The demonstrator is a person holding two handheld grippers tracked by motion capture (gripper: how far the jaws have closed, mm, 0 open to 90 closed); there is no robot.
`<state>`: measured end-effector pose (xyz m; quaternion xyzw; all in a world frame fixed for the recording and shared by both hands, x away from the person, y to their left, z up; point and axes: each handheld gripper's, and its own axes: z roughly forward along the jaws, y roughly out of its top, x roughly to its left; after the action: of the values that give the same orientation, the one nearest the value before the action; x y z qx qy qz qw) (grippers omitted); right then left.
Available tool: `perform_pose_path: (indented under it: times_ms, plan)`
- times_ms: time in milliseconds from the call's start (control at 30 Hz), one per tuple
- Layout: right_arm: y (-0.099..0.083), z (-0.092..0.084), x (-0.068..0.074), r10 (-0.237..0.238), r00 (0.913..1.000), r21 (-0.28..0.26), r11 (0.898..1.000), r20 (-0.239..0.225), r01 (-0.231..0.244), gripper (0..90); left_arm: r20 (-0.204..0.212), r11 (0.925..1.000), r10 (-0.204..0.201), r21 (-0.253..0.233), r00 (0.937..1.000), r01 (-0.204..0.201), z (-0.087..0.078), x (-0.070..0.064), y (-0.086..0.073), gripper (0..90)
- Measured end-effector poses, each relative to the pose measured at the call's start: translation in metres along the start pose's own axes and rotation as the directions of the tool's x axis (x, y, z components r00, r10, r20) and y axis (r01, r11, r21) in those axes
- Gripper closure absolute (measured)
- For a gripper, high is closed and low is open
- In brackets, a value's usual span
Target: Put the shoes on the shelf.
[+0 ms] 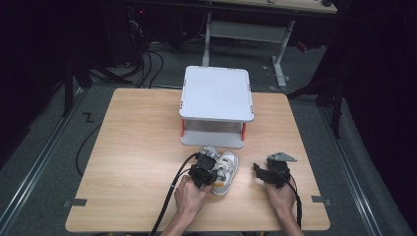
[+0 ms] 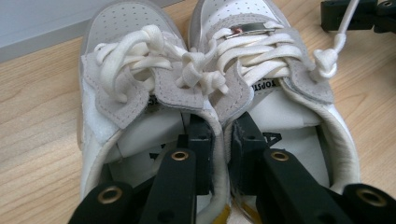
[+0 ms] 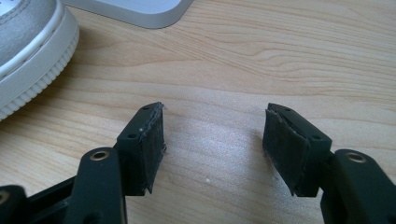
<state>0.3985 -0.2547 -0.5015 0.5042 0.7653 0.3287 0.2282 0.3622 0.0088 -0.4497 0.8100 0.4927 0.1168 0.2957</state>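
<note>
A pair of small white and grey sneakers (image 1: 225, 169) stands side by side on the wooden table (image 1: 137, 147), just in front of a white shelf. In the left gripper view one jaw sits inside the left shoe (image 2: 126, 84) and the other inside the right shoe (image 2: 271, 60). My left gripper (image 2: 222, 135) is shut, pinching their two inner collars together. The left gripper (image 1: 210, 166) shows at the shoes' near side in the high view. My right gripper (image 3: 215, 135) hovers open over bare wood, to the right of the pair (image 1: 265, 166). A shoe's toe (image 3: 28, 42) is at its left.
A white two-level shelf (image 1: 216, 93) with orange posts stands at the table's far middle, its lower opening facing the shoes. Its base corner (image 3: 140, 11) lies ahead of the right gripper. A loose knotted lace (image 2: 324, 60) hangs off the right shoe. Cables trail toward the near edge.
</note>
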Motion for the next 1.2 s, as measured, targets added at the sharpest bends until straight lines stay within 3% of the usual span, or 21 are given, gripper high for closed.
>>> perform_pose_path:
  times_ms: [433,700,1033,1200]
  plan:
    - [0.000,0.000,0.000,-0.003,1.0000,-0.001,1.000,-0.002,0.003,37.9,0.009,0.9985,0.042,-0.034,0.9991,-0.042,-0.013,0.007,-0.003,82.3]
    - [0.000,0.000,0.000,-0.002,1.0000,0.000,1.000,-0.002,0.002,37.8,0.012,0.9962,0.053,-0.070,0.9985,-0.053,-0.028,0.014,0.007,82.3]
    - [0.000,0.000,0.000,-0.003,1.0000,0.001,1.000,-0.003,0.003,38.0,0.009,0.9953,0.046,-0.085,0.9989,-0.045,-0.030,0.028,0.019,82.4]
    - [0.001,0.000,-0.001,-0.002,1.0000,-0.001,1.000,-0.006,0.002,42.8,-0.007,0.9947,0.053,-0.088,0.9986,-0.053,-0.029,0.032,0.026,82.3]
